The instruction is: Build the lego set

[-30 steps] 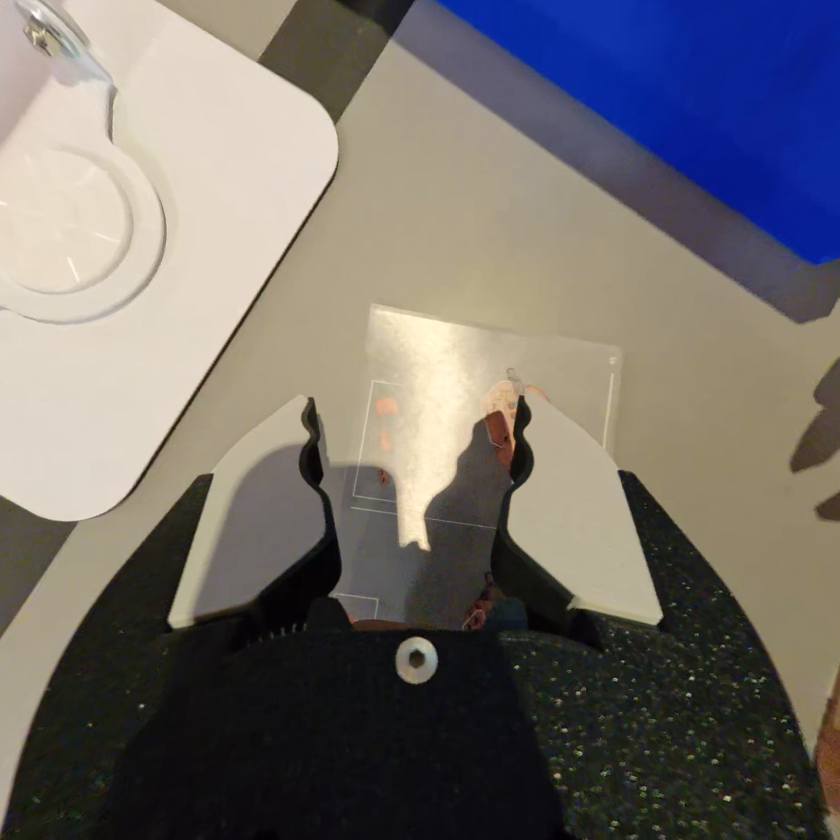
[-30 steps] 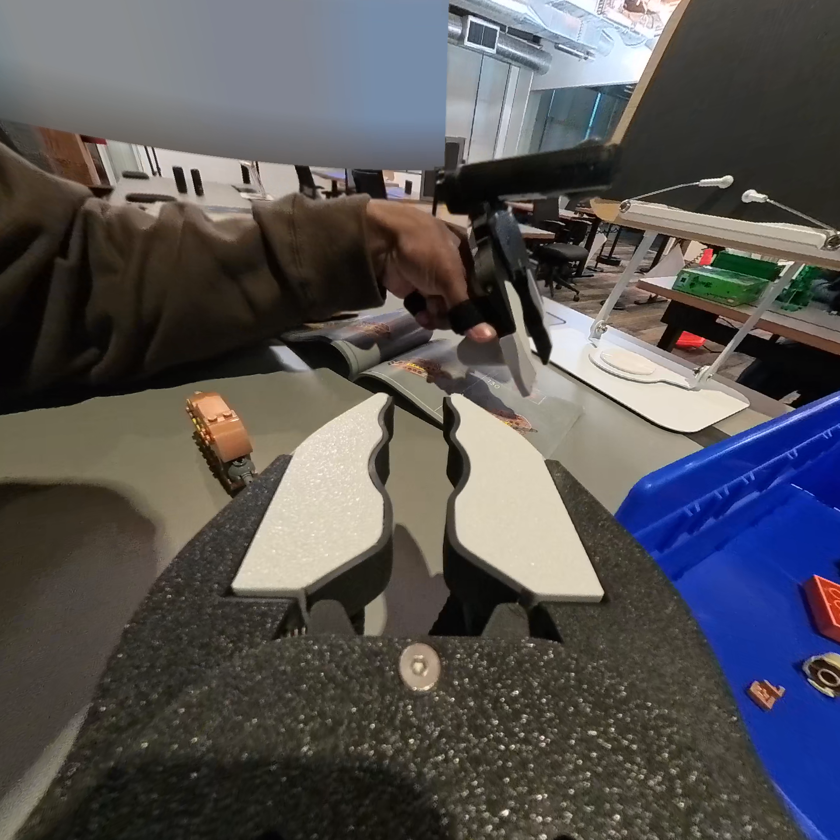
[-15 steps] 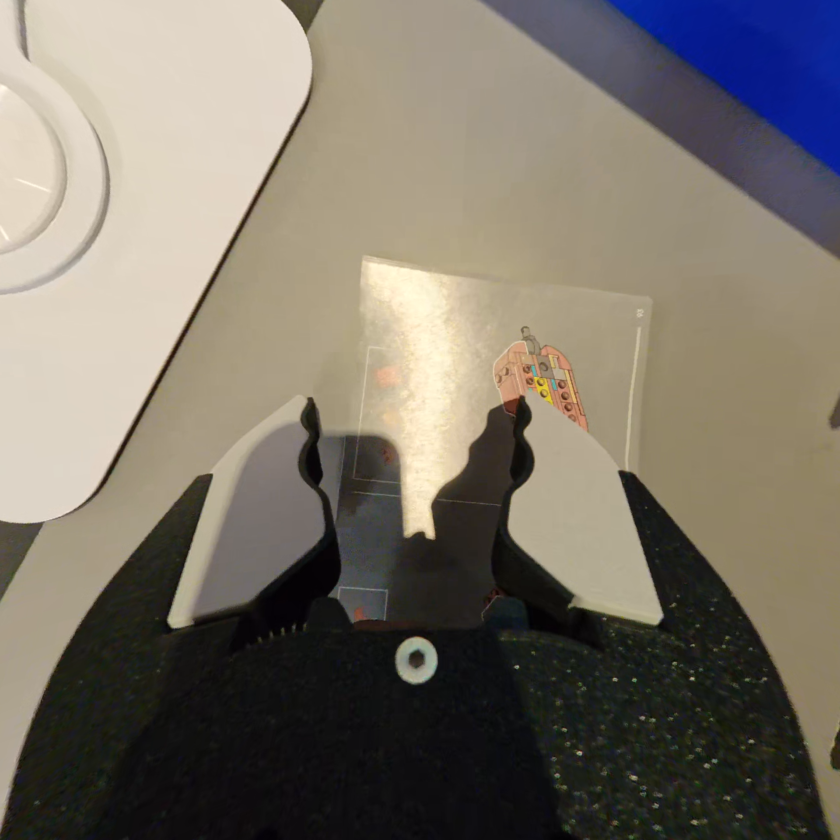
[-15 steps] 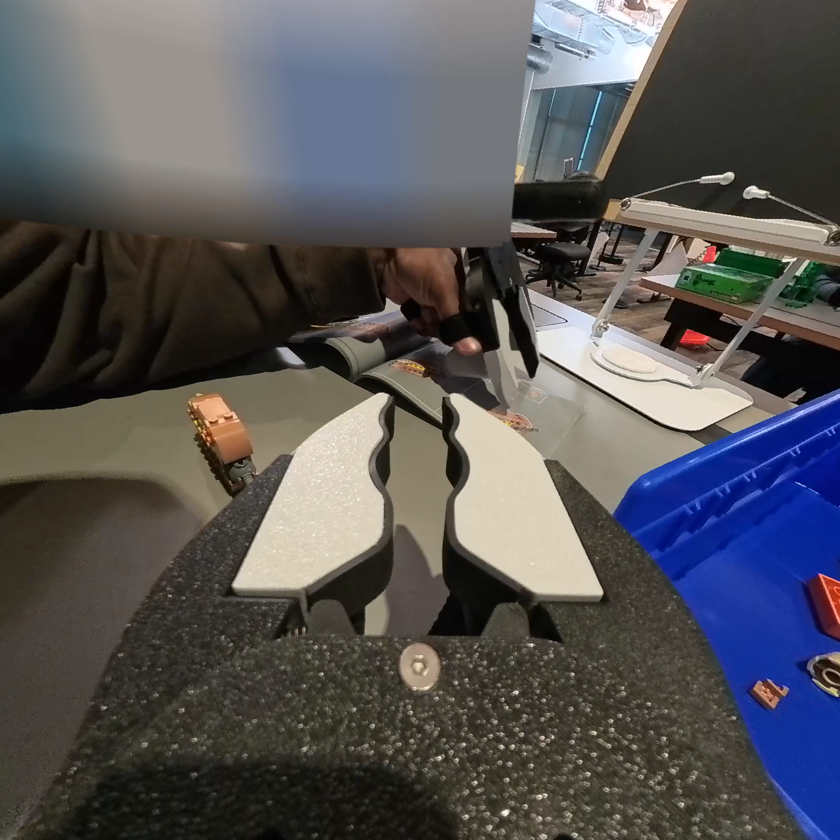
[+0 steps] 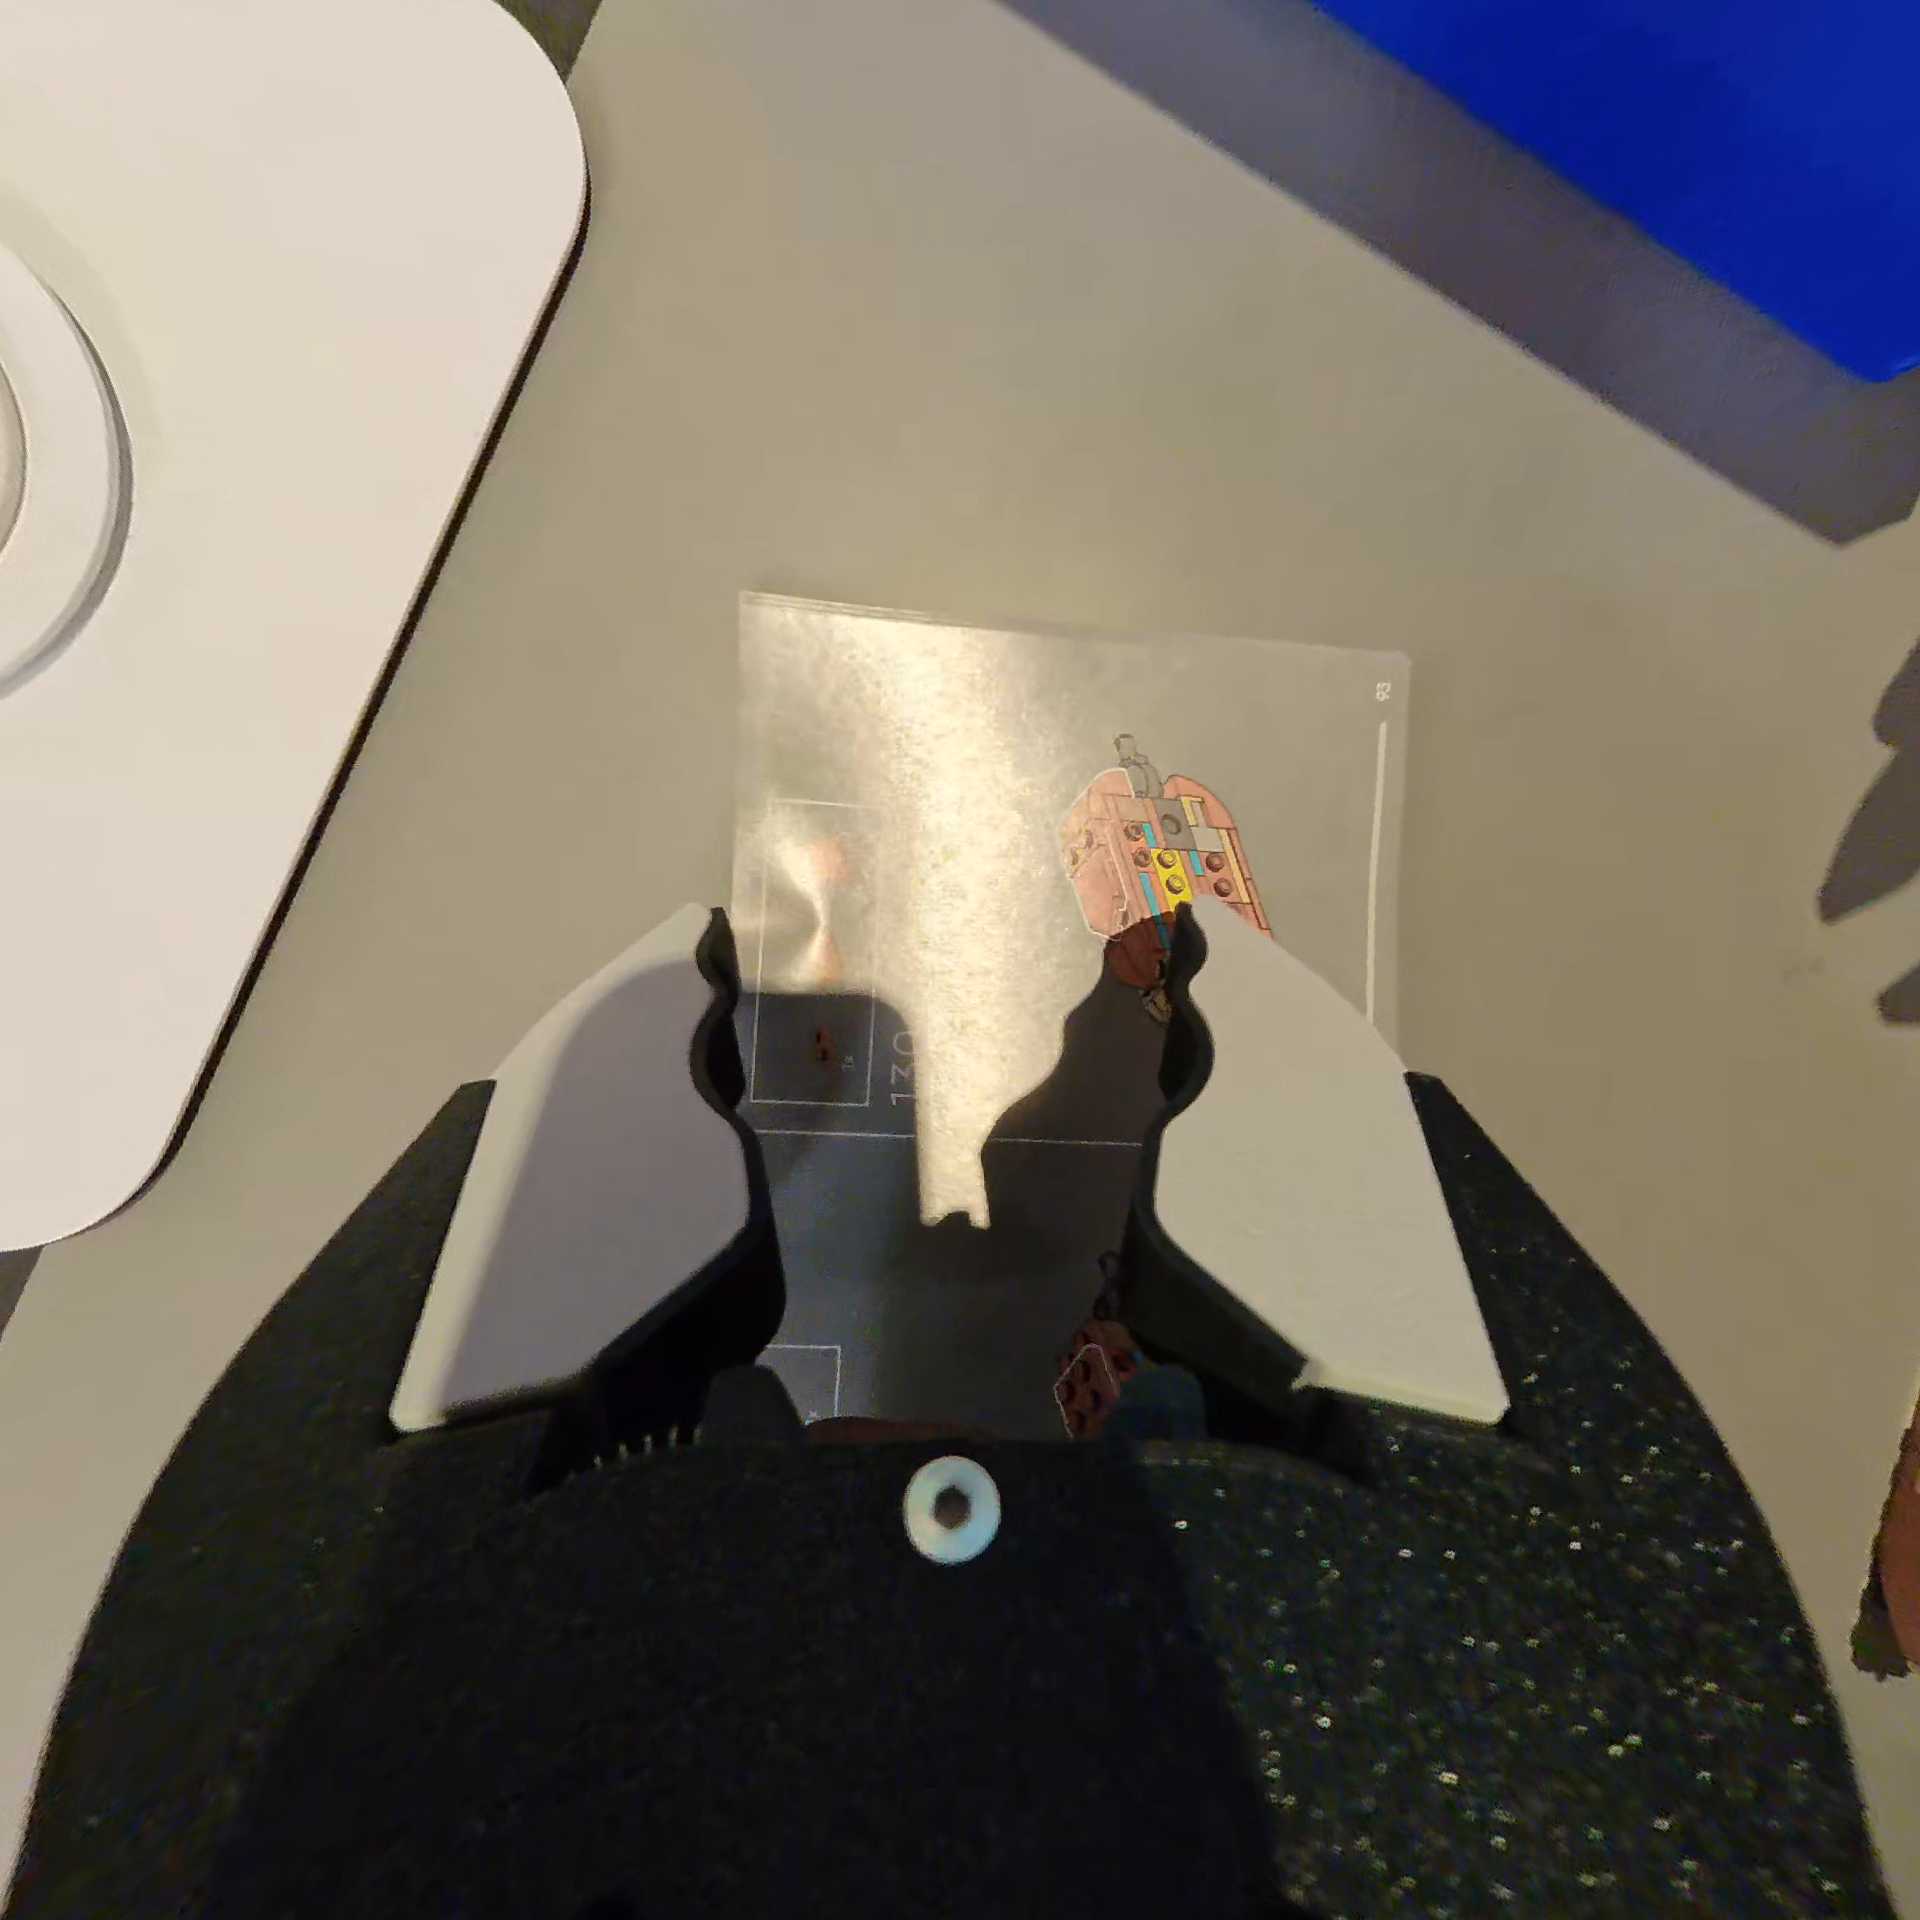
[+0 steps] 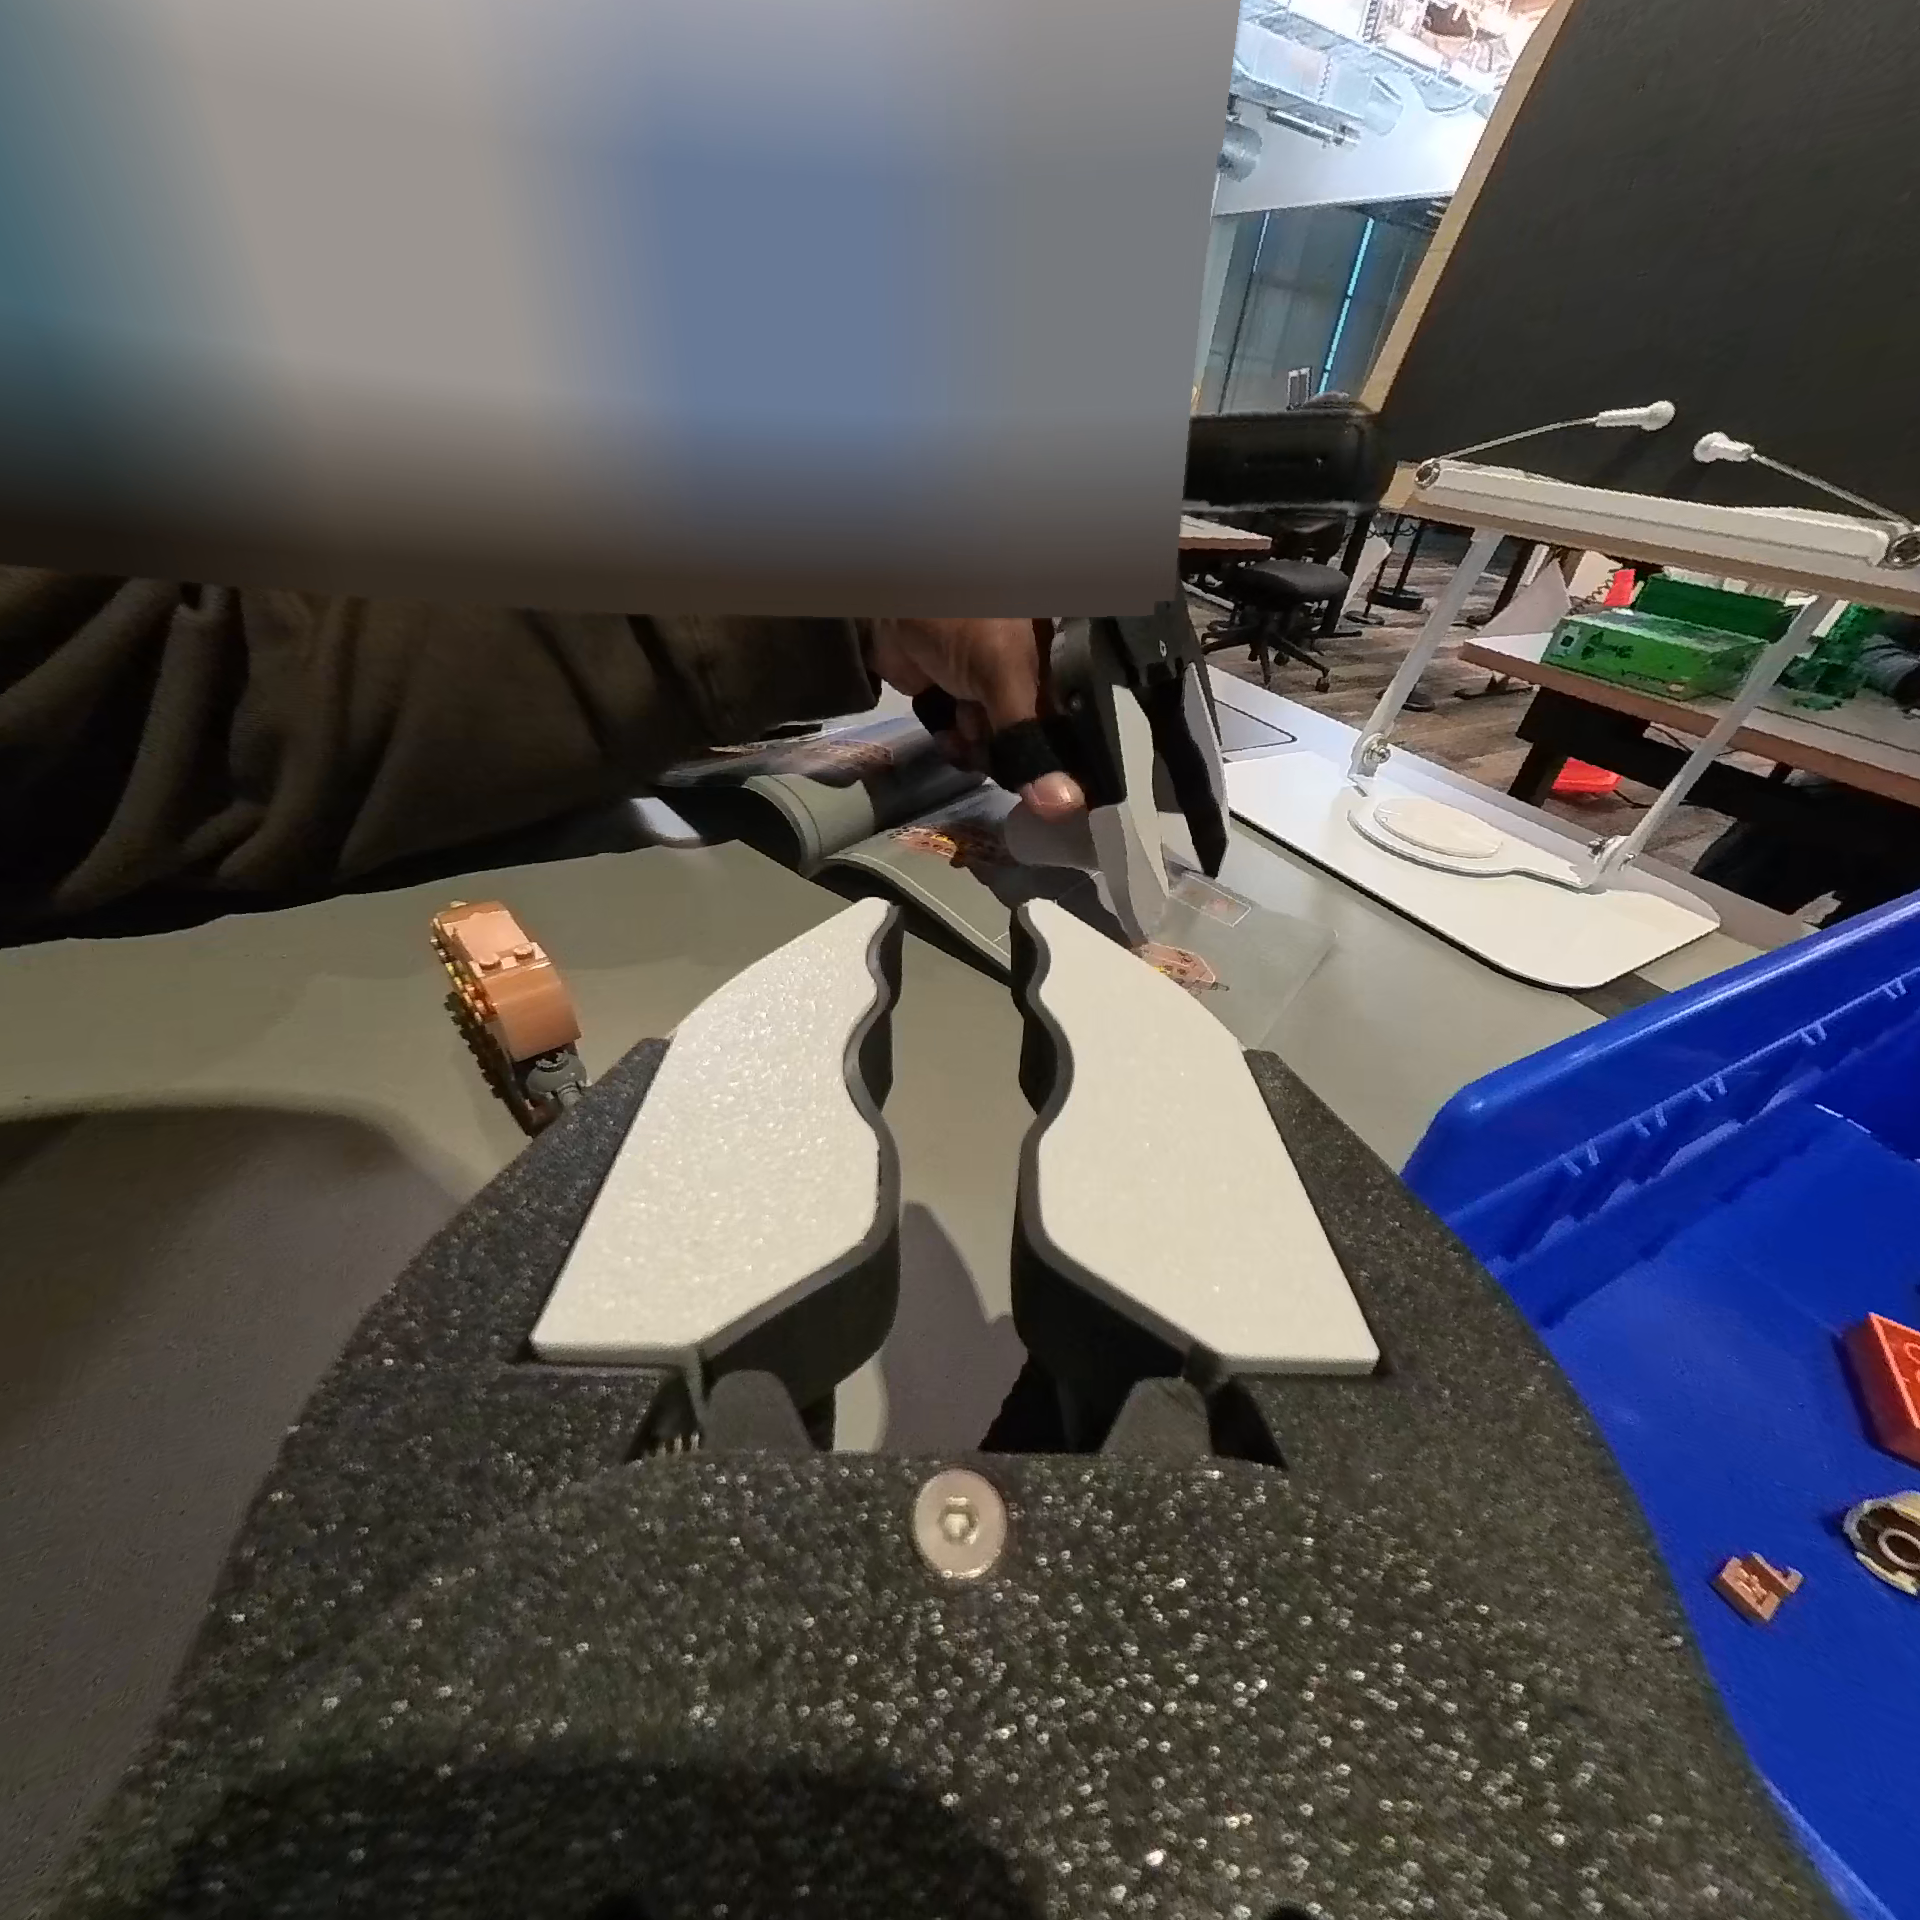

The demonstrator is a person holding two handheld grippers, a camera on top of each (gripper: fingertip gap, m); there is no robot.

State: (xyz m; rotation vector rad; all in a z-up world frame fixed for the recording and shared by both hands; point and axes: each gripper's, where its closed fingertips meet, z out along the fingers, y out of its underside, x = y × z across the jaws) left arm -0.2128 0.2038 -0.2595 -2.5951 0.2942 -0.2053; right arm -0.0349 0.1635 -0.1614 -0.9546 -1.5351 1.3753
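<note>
The left tool (image 5: pixel 951 925) hangs spread wide and empty over the instruction booklet (image 5: pixel 1039 790) on the bench (image 5: pixel 935 364). The right tool (image 6: pixel 956 914) is narrowly parted, holding nothing. The brown lego model (image 6: pixel 504 987) lies at its ten o'clock, the blue bin (image 6: pixel 1662 1195) at three.

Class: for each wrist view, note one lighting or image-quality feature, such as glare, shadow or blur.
Left wrist view: glare washes out the instruction booklet, and the left hand-held gripper throws a dark shadow on it. Right wrist view: the blue bin looks sharp; its straight rim bows from wide-angle distortion.
</note>
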